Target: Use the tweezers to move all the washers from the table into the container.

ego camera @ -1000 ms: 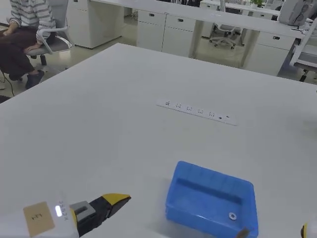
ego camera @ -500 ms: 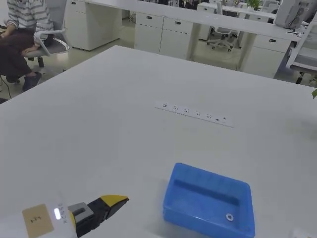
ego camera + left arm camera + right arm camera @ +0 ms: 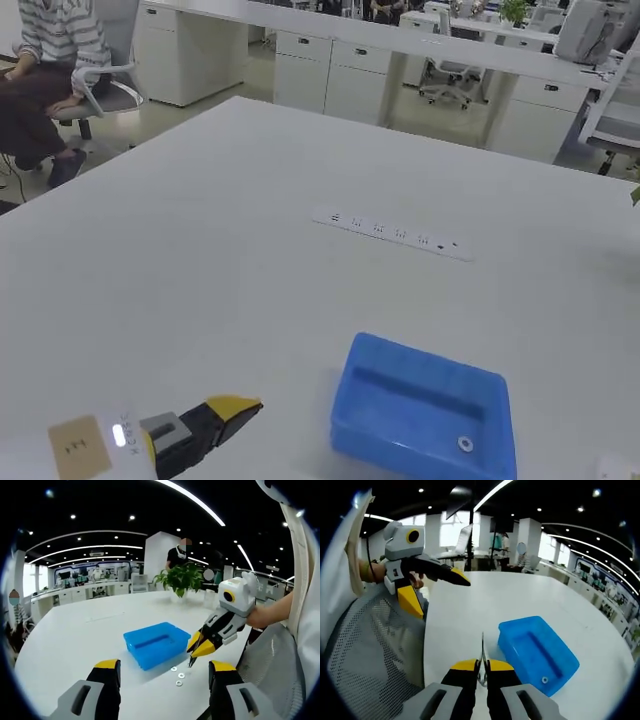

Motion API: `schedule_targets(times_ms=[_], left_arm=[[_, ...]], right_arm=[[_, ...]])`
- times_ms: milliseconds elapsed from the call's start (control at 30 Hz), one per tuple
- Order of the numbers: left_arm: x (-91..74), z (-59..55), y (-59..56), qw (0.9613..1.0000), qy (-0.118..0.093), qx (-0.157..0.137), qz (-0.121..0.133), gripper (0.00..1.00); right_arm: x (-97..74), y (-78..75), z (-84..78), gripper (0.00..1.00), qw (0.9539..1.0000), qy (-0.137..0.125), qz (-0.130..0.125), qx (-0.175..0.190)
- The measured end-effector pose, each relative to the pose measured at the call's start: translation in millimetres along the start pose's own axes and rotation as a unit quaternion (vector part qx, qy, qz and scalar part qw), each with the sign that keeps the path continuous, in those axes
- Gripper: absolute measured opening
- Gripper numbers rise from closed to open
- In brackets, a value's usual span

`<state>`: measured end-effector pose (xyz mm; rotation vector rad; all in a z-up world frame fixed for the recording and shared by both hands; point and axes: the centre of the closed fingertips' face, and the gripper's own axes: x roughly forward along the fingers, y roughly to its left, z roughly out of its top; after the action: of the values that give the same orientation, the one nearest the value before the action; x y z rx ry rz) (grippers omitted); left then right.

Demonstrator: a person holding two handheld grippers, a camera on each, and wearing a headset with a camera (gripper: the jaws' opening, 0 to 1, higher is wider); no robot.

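In the head view we see a white desk (image 3: 200,250) with a blue container (image 3: 425,405) near its front edge. One washer (image 3: 465,443) lies inside the container, toward its near right corner. A white power strip (image 3: 392,231) lies farther back on the desk, well apart from the container. The left hand-held gripper (image 3: 243,407) pokes in at the lower left, its yellow tips pointing toward the container without touching it. A person (image 3: 50,60) sits on an office chair at the far left.

In the left gripper view we see this hand-held gripper's own jaws standing wide apart with nothing between them. Ahead, the right hand-held gripper (image 3: 197,649) comes in from the right, with the tweezers (image 3: 190,661) pointing down at the desk. Three loose washers (image 3: 182,675) lie on the desk just beside the container's near corner, close under the tweezer tip. A green plant (image 3: 182,577) stands behind.

In the right gripper view we see the jaws pressed together on the tweezers, whose thin tip rises between them just beside the container. A mesh chair (image 3: 370,650) sits at the left.
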<state>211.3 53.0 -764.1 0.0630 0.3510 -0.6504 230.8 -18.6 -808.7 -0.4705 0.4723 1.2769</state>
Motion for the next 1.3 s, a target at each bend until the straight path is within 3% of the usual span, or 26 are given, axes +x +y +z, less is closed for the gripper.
schedule_targets(times_ms=[133,167,267,400,633,933,1133,1300], left_arm=[[0.5,-0.7,-1.4,1.0000,0.002,0.001,-0.003,0.72],[0.6,-1.0,-1.5,1.0000,0.002,0.002,-0.002,0.72],[0.6,-1.4,-2.2,1.0000,0.003,0.002,-0.004,0.72],[0.8,-2.3,-2.5,1.0000,0.005,0.003,-0.005,0.72],[0.5,-2.5,-2.7,1.0000,0.005,0.000,-0.006,0.71],[0.0,-1.6,-1.7,1.0000,0.003,0.000,-0.005,0.71],[-0.5,-0.3,-1.0,1.0000,0.000,-0.001,-0.004,0.71],[-1.5,0.3,0.8,1.0000,-0.003,-0.009,-0.001,0.72]], right_arm=[[-7.4,-11.0,13.3,0.03,0.9997,-0.018,-0.012,0.009],[-9.5,-14.6,20.6,0.03,0.9987,-0.036,-0.017,0.032],[-15.9,-24.6,35.8,0.03,0.9933,-0.076,-0.018,0.085],[-25.9,-41.8,48.7,0.03,0.9869,-0.108,-0.035,0.115],[-34.2,-62.6,48.4,0.03,0.9855,-0.104,-0.062,0.119],[-35.3,-92.3,43.5,0.03,0.9802,-0.095,-0.092,0.147],[-32.6,-107.6,41.2,0.03,0.9785,-0.090,-0.096,0.159],[-27.8,-122.4,32.5,0.03,0.9740,-0.084,-0.100,0.185]])
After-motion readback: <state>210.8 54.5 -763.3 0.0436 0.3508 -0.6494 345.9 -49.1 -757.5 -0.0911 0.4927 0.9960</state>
